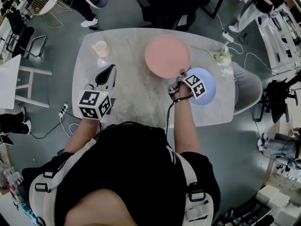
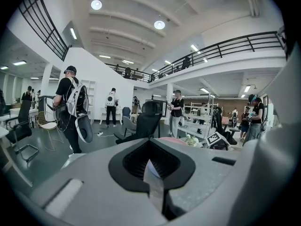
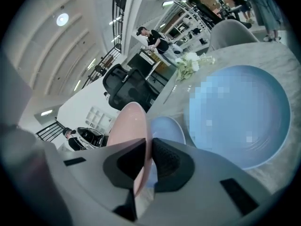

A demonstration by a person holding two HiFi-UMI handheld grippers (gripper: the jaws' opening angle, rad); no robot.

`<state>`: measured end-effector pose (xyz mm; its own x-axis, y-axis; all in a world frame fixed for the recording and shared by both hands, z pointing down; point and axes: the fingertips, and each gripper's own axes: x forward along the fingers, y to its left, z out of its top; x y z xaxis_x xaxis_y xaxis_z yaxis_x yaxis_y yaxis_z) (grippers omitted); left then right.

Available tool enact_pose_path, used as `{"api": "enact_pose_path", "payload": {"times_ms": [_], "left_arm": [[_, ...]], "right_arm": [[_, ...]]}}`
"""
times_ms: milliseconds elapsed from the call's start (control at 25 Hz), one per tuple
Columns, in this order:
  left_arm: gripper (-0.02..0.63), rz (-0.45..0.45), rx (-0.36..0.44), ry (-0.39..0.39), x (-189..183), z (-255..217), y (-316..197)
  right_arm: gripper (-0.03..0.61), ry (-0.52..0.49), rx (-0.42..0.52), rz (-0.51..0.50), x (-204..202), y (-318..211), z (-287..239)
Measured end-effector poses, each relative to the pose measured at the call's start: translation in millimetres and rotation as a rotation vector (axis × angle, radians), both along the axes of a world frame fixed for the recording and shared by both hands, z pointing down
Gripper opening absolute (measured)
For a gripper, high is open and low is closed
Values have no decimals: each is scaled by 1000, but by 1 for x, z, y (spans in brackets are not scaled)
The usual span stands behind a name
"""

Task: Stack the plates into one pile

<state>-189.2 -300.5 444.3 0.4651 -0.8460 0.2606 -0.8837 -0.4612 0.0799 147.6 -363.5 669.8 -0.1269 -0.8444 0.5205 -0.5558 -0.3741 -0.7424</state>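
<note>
A large pink plate (image 1: 165,55) lies at the far middle of the marble table (image 1: 136,95). My right gripper (image 1: 181,74) is shut on its near rim. In the right gripper view that rim (image 3: 130,126) runs edge-on between the pads of the right gripper (image 3: 146,160). To the right of it, a big blue plate (image 1: 211,83) (image 3: 240,114) lies flat on the table, partly hidden by the marker cube. A smaller pale blue plate (image 3: 164,128) shows just beyond the jaws. My left gripper (image 1: 111,69) (image 2: 153,173) rests at the table's left, shut and holding nothing.
A pale cup (image 1: 100,48) stands at the far left of the table. A small bunch of white flowers (image 1: 221,56) (image 3: 190,62) lies at the far right. A black office chair (image 1: 169,8) stands behind the table and a grey chair (image 1: 249,88) at its right end. People stand further off.
</note>
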Motion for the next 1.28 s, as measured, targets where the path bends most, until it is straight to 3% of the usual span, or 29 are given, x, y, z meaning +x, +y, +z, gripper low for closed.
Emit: {"api": "enact_pose_path", "payload": {"times_ms": [400,640,680,720,760,920,1080,1160,1280], "left_arm": [[4,-3,-14,-23,-2,4,8],[5,-10,-23,-20,-7,6,7],[4,-8,-24,-19,-6,6,7],[5,-4,-23,-17,-5,6,7],[4,-1,-22,-15,-3,5,8],[5,9,-16,-5,0,6,6],[5,15,-14,3,0,8,5],[5,21,-10,11,3,6,2],[4,34,-10,23,9,4,-1]], "right_arm": [[46,-109,-189,152,4,9,88],[64,-46,-200,102,-2,1,86],[96,-15,-202,77,-3,0,83],[199,22,-202,55,-3,-1,80],[234,57,-200,36,-2,0,75],[235,194,-127,-36,0,8,46],[201,459,5,-212,-15,14,-12],[116,582,111,-248,-21,13,-57],[57,736,308,-246,-36,14,-138]]}}
